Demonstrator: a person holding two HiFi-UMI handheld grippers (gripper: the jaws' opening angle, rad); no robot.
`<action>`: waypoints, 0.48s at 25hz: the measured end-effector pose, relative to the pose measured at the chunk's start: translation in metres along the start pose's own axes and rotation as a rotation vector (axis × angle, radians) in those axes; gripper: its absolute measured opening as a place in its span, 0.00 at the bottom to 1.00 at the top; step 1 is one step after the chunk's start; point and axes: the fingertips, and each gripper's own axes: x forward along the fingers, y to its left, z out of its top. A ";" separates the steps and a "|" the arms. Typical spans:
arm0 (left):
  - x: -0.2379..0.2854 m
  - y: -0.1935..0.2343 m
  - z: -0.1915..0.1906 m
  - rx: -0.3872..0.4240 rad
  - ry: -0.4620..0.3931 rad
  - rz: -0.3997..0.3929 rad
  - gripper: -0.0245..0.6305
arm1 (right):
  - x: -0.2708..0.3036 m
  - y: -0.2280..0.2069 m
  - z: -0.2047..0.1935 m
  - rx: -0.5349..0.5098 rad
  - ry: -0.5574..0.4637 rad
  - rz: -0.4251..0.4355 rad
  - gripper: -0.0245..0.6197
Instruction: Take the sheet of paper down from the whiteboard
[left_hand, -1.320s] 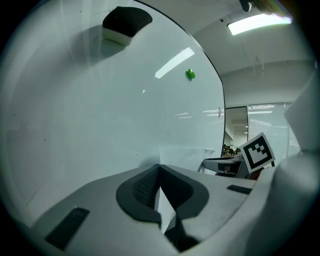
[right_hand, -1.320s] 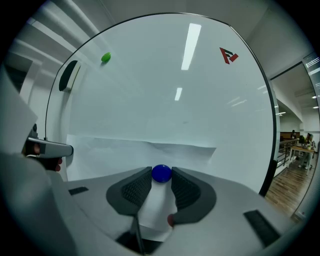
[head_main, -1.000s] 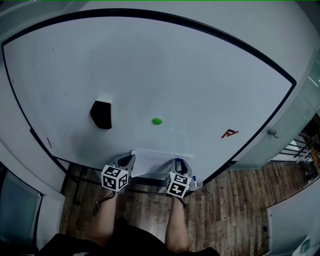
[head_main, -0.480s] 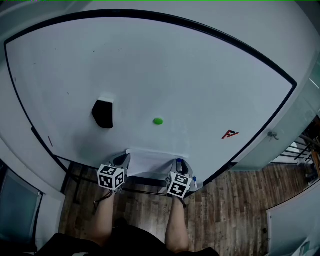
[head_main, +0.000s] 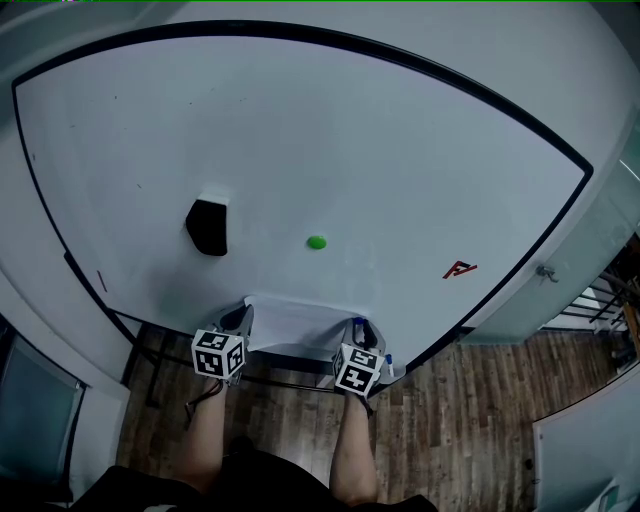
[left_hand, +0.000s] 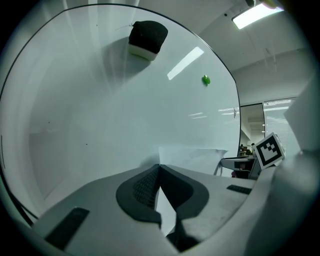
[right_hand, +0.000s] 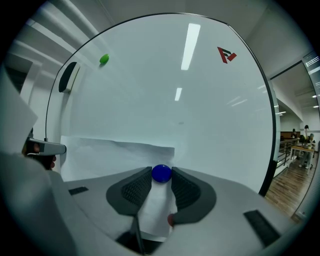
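A person facing a whiteboard (head_main: 330, 140) works a sheet of paper (head_main: 296, 324) at the board's lower edge with two hand-held grippers, seen from a head-mounted camera.

The left gripper (left_hand: 159, 169) has its jaws closed together, the tips meeting on the left edge of the sheet. White paper shows in the narrow gap behind the dark ribbed pads (left_hand: 140, 189), and the rest of the sheet spreads away to the right beyond them.

The right gripper (right_hand: 161, 179) has its jaws a little apart and clamped on a round blue magnet (right_hand: 161, 172), one pad against each side of it. The magnet sits on the right part of the sheet, near its right edge, and paper also lies under and between the jaws there.

The sheet lies low on the board, between the two grippers. Its upper edge runs roughly level, with a slight crease, and its left end lifts off the surface.

Higher on the board are a black eraser (head_main: 207, 227) to the left, a small green magnet (head_main: 316, 242) near the middle and a red mark (head_main: 459, 268) to the right, all well apart from the sheet. Each gripper's marker cube (head_main: 218, 354) shows at the end of a bare forearm, above a wooden floor (head_main: 470, 420).
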 end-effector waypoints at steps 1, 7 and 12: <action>0.000 0.001 0.000 -0.001 -0.002 0.010 0.07 | 0.000 -0.001 0.000 0.001 0.001 0.000 0.25; -0.004 0.009 0.003 -0.007 -0.017 0.058 0.07 | -0.002 -0.003 0.003 0.005 0.003 -0.001 0.25; -0.009 0.014 0.006 -0.001 -0.028 0.084 0.07 | -0.003 0.000 0.002 0.000 0.007 0.003 0.25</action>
